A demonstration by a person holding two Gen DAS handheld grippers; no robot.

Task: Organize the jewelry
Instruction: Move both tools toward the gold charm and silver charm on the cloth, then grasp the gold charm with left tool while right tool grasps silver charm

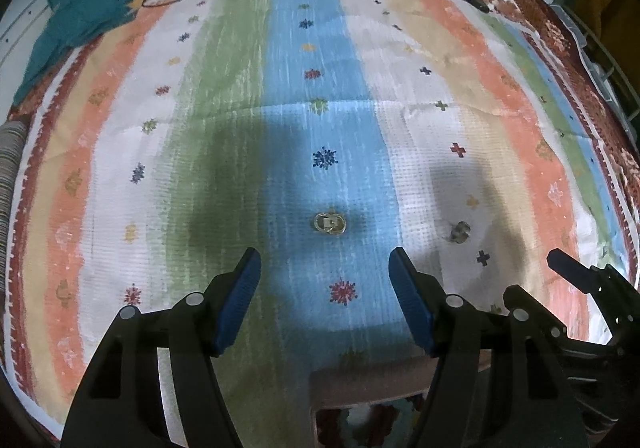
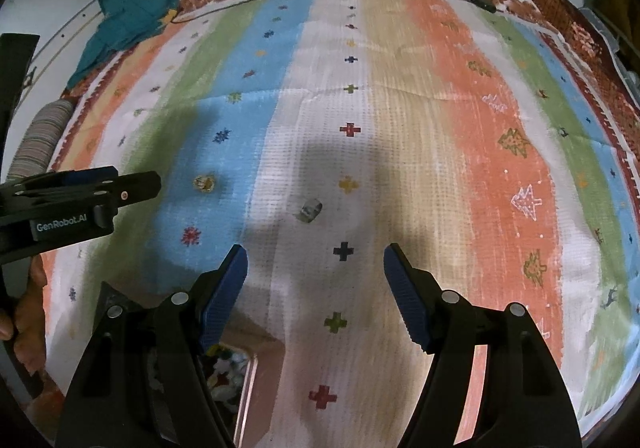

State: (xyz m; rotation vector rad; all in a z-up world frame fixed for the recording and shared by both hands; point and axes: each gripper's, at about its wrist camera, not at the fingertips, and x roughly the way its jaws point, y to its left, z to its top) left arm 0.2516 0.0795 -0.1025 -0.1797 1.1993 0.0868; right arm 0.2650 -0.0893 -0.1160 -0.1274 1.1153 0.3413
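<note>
Nearest, at the near edge of the striped cloth, sits a pinkish box. Above it the left gripper hangs with its fingers spread and nothing between them, and the right gripper is likewise open and empty. Just beyond the left one lies a gold ring on the blue stripe; a silver ring rests beside it on the white stripe. A teal cloth lies at the far left corner.
</note>
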